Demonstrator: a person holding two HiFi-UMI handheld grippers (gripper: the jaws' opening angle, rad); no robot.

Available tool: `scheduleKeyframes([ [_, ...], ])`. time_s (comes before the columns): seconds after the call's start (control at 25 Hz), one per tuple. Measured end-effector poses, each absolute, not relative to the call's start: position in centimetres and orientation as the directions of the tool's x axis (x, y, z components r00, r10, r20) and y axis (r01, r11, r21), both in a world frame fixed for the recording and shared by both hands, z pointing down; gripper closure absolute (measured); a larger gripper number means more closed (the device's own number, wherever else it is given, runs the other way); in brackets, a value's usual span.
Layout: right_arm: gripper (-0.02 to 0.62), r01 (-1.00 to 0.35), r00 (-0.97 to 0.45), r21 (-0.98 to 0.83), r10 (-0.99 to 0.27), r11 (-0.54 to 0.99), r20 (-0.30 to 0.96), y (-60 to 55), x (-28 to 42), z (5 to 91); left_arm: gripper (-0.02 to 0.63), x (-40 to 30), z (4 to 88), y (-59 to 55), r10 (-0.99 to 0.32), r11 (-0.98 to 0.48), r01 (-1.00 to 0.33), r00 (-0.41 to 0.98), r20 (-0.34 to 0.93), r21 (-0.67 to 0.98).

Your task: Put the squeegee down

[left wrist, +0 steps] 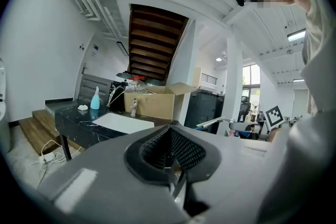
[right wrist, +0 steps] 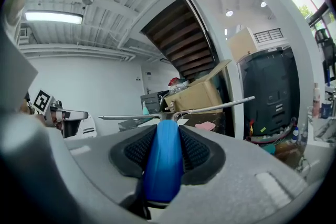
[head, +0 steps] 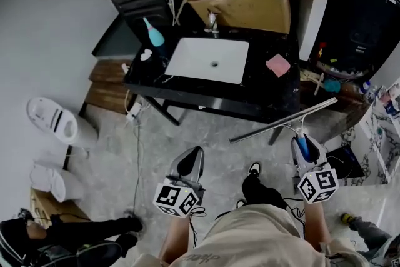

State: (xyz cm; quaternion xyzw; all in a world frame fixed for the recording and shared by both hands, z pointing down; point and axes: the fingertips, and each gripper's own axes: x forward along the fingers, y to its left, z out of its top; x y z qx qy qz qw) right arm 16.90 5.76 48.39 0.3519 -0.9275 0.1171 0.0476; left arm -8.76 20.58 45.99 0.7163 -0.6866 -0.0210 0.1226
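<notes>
Reference landmark: the black counter point(head: 270, 95). A blue bottle point(head: 154, 32) stands upright at the counter's rear left corner. A white sink point(head: 209, 60) is recessed into the counter's left-centre area. The left gripper point(head: 190, 164) is held over the floor, forward of the counter's front edge and well apart from it. Its jaws are pressed together with nothing between them, as the left gripper view confirms point(left wrist: 170, 153). An open cardboard box point(head: 249, 10) rests on the counter's rear edge. A pink pad point(head: 278, 65) lies flat on the counter's right side. The squeegee point(head: 282, 120) is held in the air just forward of the counter's front right corner, its long blade crosswise and tilted. It does not touch the counter. The right gripper point(head: 305, 151), forward of the same corner, pinches the squeegee's blue handle between its jaws point(right wrist: 165, 157).
</notes>
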Motion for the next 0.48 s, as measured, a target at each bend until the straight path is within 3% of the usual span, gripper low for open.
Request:
scheduleKeyframes([
  [0.48,0.463,-0.644,-0.762,-0.218,-0.64,0.733,0.1,-9.0,11.1,47.3,0.592,-13.5,41.6,4.8,-0.988,-0.063,-0.984,0.085,0.131,0.165],
])
